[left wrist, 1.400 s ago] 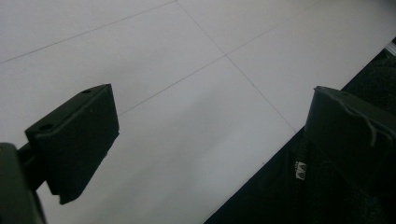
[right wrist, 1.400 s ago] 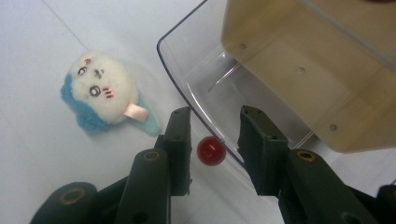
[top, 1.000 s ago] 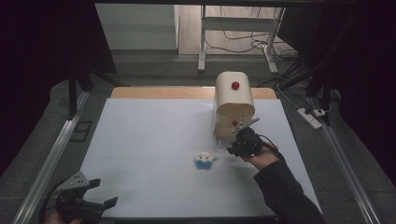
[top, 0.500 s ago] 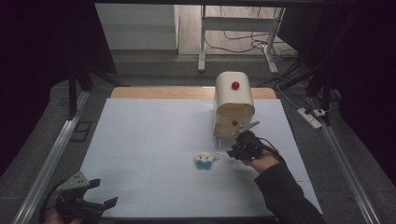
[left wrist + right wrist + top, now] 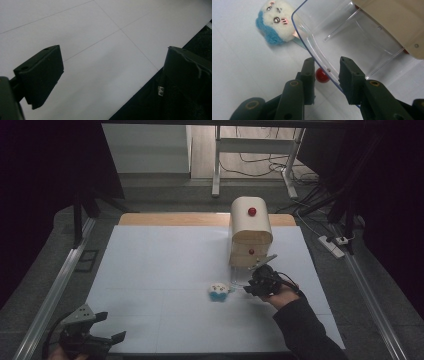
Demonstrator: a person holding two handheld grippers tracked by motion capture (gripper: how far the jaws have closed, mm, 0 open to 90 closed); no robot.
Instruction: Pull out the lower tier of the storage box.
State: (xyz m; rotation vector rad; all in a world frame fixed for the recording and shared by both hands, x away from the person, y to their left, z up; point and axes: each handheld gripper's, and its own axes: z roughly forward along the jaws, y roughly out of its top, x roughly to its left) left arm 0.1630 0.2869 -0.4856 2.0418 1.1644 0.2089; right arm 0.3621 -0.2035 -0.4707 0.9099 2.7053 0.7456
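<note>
Clear drawer [image 5: 352, 37] pulled out of the wooden box [image 5: 250, 232] at its base, resting on the white table [image 5: 165, 265]. Right gripper [image 5: 327, 72] at its front wall — fingers [image 5: 309, 75] astride the wall by the red knob [image 5: 322, 75], whether pressing cannot be told. Blue-and-white plush toy [image 5: 277, 21] just beside the drawer. Left gripper [image 5: 102, 330] at the table's near left corner — fingers spread, nothing between.

Glossy clear-plastic drawer [image 5: 352, 40]; fluffy, probably cloth toy [image 5: 277, 21].

The high view is dim, and the surroundings beyond the pale table [image 5: 165, 270] edges fall into black. Both gripper views are brighter. The close jaws look soft and slightly out of focus.
</note>
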